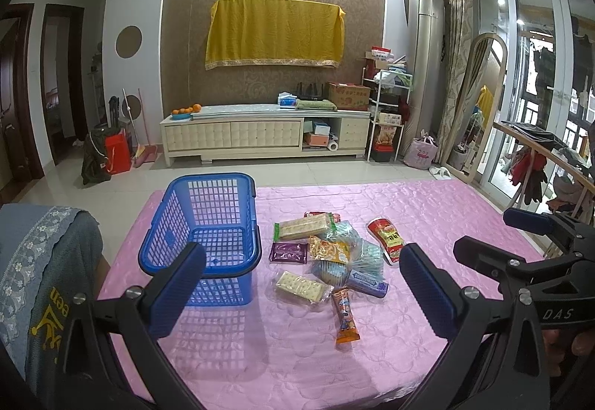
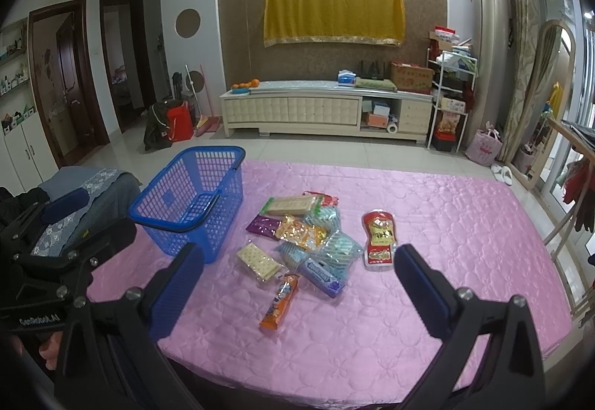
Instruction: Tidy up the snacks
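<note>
A blue plastic basket [image 1: 202, 220] stands empty at the table's left, also in the right wrist view [image 2: 189, 201]. A pile of snack packets [image 1: 331, 253] lies to its right: cracker packs [image 1: 301, 285], an orange bar [image 1: 345, 317], a purple pack [image 1: 288, 252] and a red pouch [image 1: 386, 237]. The pile [image 2: 308, 242] and red pouch [image 2: 379, 239] show in the right wrist view too. My left gripper [image 1: 303, 287] is open and empty, above the table's near edge. My right gripper [image 2: 299, 289] is open and empty, beside it on the right.
The pink quilted tablecloth [image 1: 427, 354] covers the table. A chair with a grey-blue cover [image 1: 48, 261] stands at the left edge. The right gripper's body [image 1: 539, 261] shows at the right of the left wrist view. A TV cabinet [image 1: 260, 133] is beyond the floor.
</note>
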A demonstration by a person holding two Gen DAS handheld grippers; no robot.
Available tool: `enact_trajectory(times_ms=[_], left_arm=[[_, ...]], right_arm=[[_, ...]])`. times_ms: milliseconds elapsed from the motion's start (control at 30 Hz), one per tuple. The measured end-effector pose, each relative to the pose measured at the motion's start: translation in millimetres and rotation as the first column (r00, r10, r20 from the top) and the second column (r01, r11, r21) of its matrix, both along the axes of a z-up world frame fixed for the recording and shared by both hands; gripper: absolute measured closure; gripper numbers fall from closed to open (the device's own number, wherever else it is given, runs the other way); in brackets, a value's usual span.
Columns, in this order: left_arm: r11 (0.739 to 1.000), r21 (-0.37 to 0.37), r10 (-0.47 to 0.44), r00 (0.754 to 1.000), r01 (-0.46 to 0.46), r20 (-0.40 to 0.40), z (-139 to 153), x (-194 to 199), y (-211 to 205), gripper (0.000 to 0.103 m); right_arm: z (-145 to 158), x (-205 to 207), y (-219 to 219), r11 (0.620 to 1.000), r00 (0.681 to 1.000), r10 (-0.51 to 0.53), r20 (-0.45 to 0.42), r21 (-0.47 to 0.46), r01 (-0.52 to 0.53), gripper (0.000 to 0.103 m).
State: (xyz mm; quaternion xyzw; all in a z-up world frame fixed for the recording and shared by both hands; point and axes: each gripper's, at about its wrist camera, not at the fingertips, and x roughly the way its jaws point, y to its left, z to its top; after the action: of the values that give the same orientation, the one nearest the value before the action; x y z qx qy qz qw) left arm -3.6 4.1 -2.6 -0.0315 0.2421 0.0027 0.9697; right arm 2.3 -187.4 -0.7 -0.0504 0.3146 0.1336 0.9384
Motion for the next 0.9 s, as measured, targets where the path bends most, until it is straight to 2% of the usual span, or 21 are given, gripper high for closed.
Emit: enact_trajectory(times_ms=[467,600,733,900], left_arm=[[1.0,-0.005,-0.008,1.0,0.008,0.009,4.0,4.1,-0.8,0.0],[0.999,0.003,-0.038,0.999,0.038,0.001,8.5,14.3,-4.4,0.0],[0.998,0.01,-0.057,0.998,0.057,-0.011,12.8,28.4,-7.7,0.0],[0.996,0.019,-0.085,0.996,0.086,-0.04,13.9,51.1,-15.0,0.0]], right_arm=[[8.7,5.5,-1.2,1.0,1.0,0.007,0.011,0.002,-0.007,0.0],[11.7,12.6,-6.0,1.0,1.0,0.002,0.007,0.003,-0.002,0.0],[16.3,20.7,-14.2,1.0,0.999,-0.01,0.041,0.001,0.01,0.0],[13.9,39.1,-26.3,1.0,0.999,-0.023,0.03,-0.002,0.024,0.0]])
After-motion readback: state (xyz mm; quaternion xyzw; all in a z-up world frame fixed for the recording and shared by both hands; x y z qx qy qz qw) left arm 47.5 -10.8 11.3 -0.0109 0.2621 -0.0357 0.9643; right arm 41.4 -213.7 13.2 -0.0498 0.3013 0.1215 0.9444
